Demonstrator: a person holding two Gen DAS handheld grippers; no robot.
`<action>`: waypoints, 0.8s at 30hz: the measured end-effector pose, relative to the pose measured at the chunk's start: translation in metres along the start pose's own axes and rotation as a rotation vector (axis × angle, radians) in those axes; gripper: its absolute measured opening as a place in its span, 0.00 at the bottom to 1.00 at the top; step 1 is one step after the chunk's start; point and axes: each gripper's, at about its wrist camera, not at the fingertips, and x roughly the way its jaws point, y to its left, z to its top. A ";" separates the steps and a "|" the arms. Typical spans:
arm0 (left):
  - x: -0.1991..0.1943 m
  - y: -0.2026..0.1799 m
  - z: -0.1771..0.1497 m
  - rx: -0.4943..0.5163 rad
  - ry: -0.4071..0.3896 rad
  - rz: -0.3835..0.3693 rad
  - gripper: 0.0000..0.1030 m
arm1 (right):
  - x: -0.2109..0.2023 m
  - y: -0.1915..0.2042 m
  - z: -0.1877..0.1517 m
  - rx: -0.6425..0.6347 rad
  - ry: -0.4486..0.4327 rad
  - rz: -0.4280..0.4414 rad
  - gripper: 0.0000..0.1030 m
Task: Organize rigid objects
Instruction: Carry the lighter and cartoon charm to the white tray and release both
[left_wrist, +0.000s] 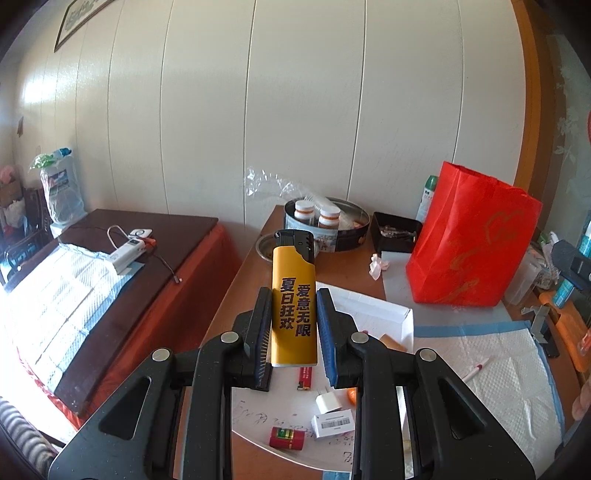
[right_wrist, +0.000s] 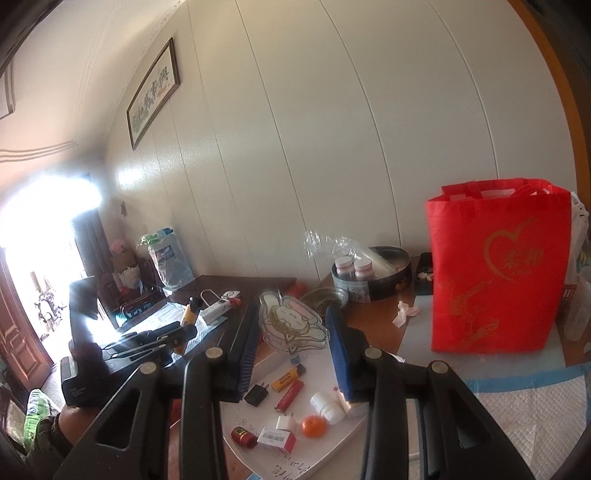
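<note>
the yellow lighter (left_wrist: 293, 306) stands upright, clamped in my left tool (left_wrist: 293, 325) above the white tray (left_wrist: 373, 306) on the tabletop (left_wrist: 243, 273). my right tool (right_wrist: 291, 343) grips a clear cartoon plaque (right_wrist: 291, 325) over that tray.

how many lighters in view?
3. Held yellow lighter in the left tool; small yellow lighter and red lighter side by side on the white tray. More may hide behind the tools.
</note>
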 end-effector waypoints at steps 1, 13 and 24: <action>0.004 0.002 -0.002 -0.004 0.009 0.000 0.23 | 0.005 0.001 -0.001 -0.003 0.012 0.002 0.35; 0.078 0.020 -0.049 -0.023 0.199 0.055 0.23 | 0.138 0.006 -0.057 -0.044 0.338 0.008 0.35; 0.116 0.026 -0.071 -0.047 0.281 0.052 0.23 | 0.188 0.007 -0.104 -0.072 0.467 0.023 0.35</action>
